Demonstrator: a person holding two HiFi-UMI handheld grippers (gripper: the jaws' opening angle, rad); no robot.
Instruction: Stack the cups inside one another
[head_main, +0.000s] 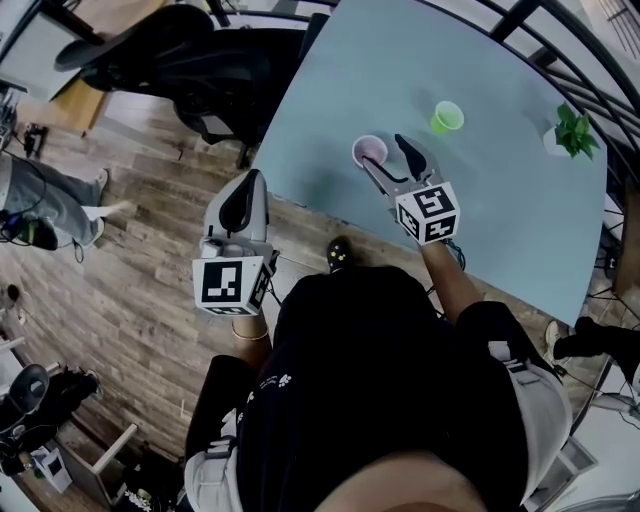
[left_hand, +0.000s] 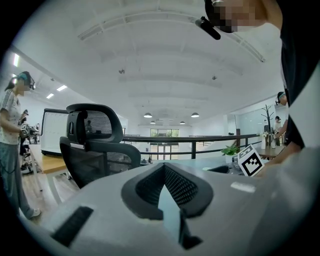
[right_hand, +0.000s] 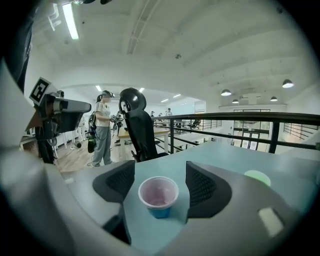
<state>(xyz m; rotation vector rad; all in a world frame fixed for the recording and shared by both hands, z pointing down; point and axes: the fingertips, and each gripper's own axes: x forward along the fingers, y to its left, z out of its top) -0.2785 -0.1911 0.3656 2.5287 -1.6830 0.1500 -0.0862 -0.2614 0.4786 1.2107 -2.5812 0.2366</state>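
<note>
Right gripper (head_main: 382, 150) released, ribbed black jaws apart either side of a round, translucent pink cup (right_hand: 158, 192). Glossy green cup (head_main: 447, 116) at one o'clock. Left gripper (head_main: 252, 180) clenched, empty.

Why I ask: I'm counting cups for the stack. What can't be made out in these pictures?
- Nested count: in the right gripper view the pink cup shows blue below; its own wall hides whether one or more cups sit under it.
- Green cup: its lower part is hidden behind a jaw there; in the head view it is too small for detail.
- Left gripper view: neither cup appears.
</note>
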